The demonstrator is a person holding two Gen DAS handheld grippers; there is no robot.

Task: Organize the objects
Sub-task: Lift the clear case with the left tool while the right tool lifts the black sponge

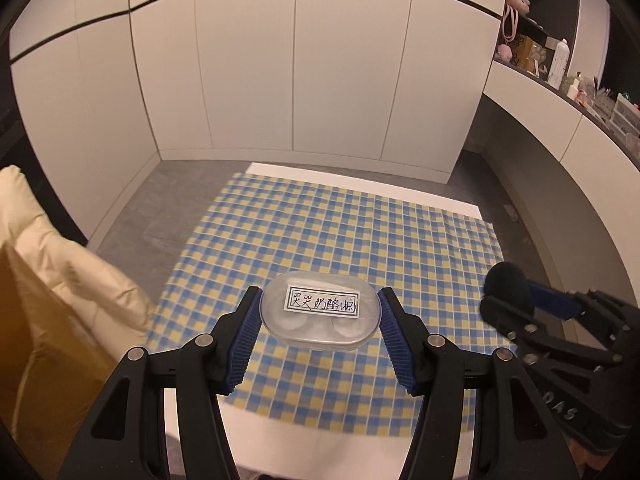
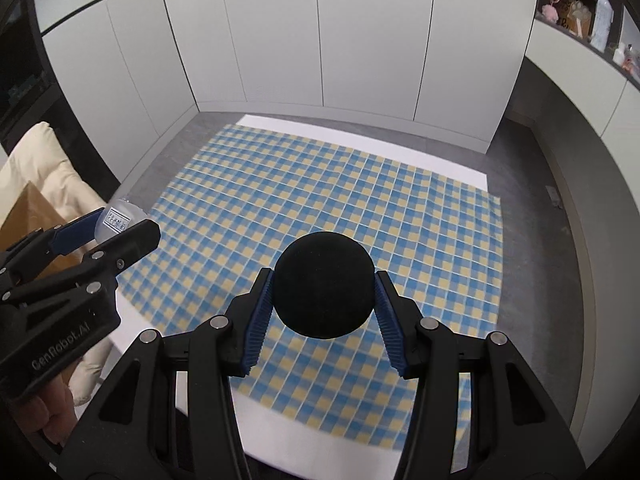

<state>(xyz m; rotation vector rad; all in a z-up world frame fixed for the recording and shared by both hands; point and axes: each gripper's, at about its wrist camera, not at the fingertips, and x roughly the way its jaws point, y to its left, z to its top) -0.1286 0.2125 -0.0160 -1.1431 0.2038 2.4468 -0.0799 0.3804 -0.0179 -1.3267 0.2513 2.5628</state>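
My left gripper (image 1: 319, 312) is shut on a clear oval plastic case (image 1: 320, 316) with a white handwritten label, held in the air above the checked cloth (image 1: 320, 232). Its blue pads (image 1: 245, 344) press both ends of the case. In the right wrist view the same case (image 2: 118, 222) shows at the left in the left gripper (image 2: 116, 226). My right gripper (image 2: 324, 292) is shut on a round black fuzzy ball (image 2: 324, 284), also lifted above the cloth (image 2: 340, 200). From the left wrist view the ball (image 1: 508, 282) appears at the right in the right gripper (image 1: 514, 292).
A white table (image 1: 360, 178) under the blue-and-yellow cloth stands before white cabinet doors (image 1: 300, 72). A cream padded jacket (image 1: 60, 272) and a brown box (image 1: 36, 340) sit at the left. Shelves with bottles and clutter (image 1: 560, 60) run along the right wall.
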